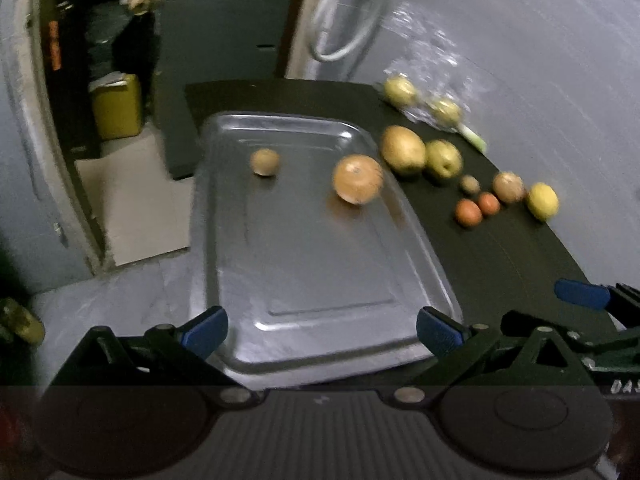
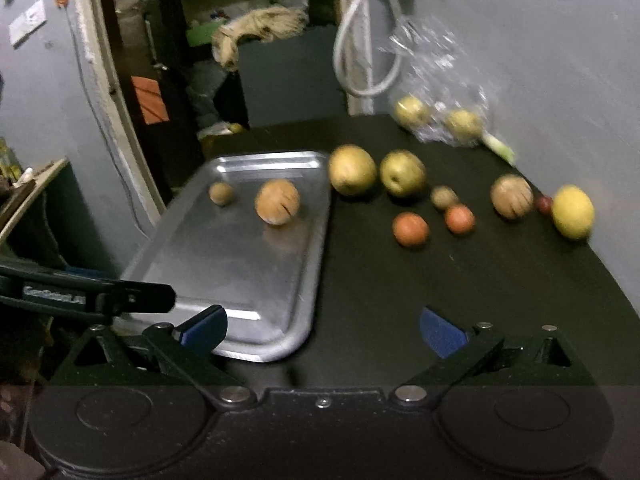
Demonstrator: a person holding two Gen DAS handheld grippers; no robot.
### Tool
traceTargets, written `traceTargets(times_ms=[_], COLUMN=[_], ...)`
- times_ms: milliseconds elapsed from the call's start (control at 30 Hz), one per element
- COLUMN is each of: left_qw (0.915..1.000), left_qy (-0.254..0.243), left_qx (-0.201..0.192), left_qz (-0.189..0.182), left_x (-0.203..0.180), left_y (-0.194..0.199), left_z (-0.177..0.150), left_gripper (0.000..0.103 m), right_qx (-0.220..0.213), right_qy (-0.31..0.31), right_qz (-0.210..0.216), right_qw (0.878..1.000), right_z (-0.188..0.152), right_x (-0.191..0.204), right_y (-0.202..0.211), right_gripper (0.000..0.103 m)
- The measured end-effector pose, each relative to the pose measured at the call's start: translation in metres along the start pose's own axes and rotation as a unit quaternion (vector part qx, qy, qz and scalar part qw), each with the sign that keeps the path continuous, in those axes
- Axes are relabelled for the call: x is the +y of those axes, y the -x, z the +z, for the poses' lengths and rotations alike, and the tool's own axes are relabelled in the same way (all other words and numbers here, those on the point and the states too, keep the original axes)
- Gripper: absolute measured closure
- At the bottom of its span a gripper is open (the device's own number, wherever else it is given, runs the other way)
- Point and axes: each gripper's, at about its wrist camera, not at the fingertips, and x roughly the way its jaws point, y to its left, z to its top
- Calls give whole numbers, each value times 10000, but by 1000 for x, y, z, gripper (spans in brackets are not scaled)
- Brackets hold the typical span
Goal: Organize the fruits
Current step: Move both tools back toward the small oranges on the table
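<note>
A metal tray [image 1: 320, 280] [image 2: 224, 264] lies on the dark table and holds a small brown fruit [image 1: 264, 161] [image 2: 221, 193] and a larger tan round fruit [image 1: 357, 179] [image 2: 277, 201]. To its right on the table lie a big yellow-brown pear [image 1: 402, 150] [image 2: 352, 169], a green-yellow pear [image 1: 443, 158] [image 2: 402, 173], two orange-red fruits [image 1: 468, 213] [image 2: 411, 229], a brown fruit [image 1: 508, 187] [image 2: 512, 196] and a lemon [image 1: 542, 201] [image 2: 573, 211]. My left gripper [image 1: 322, 332] hovers open over the tray's near end, empty. My right gripper [image 2: 324, 330] stands open and empty over the table at the tray's near right corner.
A clear plastic bag [image 1: 424, 96] [image 2: 440, 112] with two more yellow-green fruits sits at the table's far right by the grey wall. A white cable [image 2: 360, 40] hangs on that wall. A doorway with clutter opens to the left. The right gripper's blue pad [image 1: 582, 294] shows beside the tray.
</note>
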Motion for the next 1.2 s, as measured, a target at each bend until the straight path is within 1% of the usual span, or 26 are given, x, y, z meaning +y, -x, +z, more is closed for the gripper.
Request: traceTargets(times_ms=[300,500,667,767,1000,1067,1200], left_qw=[9971,9951,9944,9943,9949,9943,9936], left_qy=[-691,-919,-990,-990,-967,-1020,-1089], left_qx=[54,7,-15,-45,-109,-132,-174], left_qz=[-300,-366,-381,-382,-281,-271,-255], left_x=[-39,-61,-76,-86,-111,-119,-130], left_y=[-5,-10,-15,-19,-37,-42,-53], left_z=[-8,-12,-14,-12,-1,3,10], left_gripper=[1,1,1,1,1,1,1], right_qx=[278,348,373,301,-151,-207,-187], right_qy=[-353,-426,-440,-472,-666,-703,-710], right_qz=[-461,-567,-651,-742,-1029,-1046,-1024], right_qw=[9979,9969,9962,9957,9924,9918,9920], right_z=[-16,-19,-19,-17,-2,3,9], right_x=[-37,-52,-65,-73,-98,-106,-119], right_y=[3,2,0,-1,-2,-5,-14], right_gripper=[1,1,1,1,1,1,1])
